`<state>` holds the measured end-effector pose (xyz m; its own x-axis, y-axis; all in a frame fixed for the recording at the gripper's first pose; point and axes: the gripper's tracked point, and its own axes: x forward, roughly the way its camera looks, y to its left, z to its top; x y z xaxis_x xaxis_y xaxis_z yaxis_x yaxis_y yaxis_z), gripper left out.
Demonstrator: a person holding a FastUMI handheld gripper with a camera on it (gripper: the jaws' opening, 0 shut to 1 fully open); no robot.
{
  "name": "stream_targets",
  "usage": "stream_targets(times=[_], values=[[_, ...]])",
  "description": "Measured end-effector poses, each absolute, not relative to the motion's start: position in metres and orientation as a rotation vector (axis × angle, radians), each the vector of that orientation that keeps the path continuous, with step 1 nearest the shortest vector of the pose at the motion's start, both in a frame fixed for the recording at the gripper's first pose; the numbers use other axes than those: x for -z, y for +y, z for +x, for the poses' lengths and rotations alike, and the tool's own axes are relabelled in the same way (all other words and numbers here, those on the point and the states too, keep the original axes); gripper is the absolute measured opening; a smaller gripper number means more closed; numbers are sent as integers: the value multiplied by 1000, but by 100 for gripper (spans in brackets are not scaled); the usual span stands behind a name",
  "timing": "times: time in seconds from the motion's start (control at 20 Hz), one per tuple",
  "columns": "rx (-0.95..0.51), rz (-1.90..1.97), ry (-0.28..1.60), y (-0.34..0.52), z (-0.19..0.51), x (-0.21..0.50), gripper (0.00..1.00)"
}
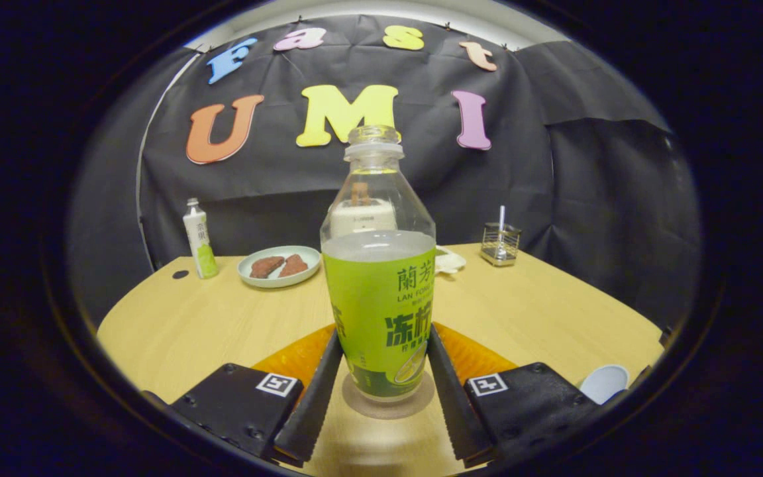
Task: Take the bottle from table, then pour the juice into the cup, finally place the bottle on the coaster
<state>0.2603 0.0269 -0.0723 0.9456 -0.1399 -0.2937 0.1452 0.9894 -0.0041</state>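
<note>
Bottle (379,278) stands upright and uncapped on the coaster (388,403), between the gripper's (381,344) fingers, which flank its lower sides closely; whether they press it I cannot tell. Cup (603,382) sits on the desk (189,324) just right of the gripper. Beyond lie a plate (279,266), a small bottle (199,240) and a wire holder (500,244).

A pale wooden desk (222,318) with a rounded edge fills the foreground, its grain running crosswise. Behind it hangs black cloth (587,199), creased and pinned along the top (it sags in folds toward the right). Above the cloth a strip of light wall (355,10) shows. The lighting is even, leaving soft reflections on the desk surface.
</note>
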Motion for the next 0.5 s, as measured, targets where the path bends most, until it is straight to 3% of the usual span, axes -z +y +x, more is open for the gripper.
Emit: stream_targets(times=[0.5], values=[[123,-24,339,28,268,89,83]])
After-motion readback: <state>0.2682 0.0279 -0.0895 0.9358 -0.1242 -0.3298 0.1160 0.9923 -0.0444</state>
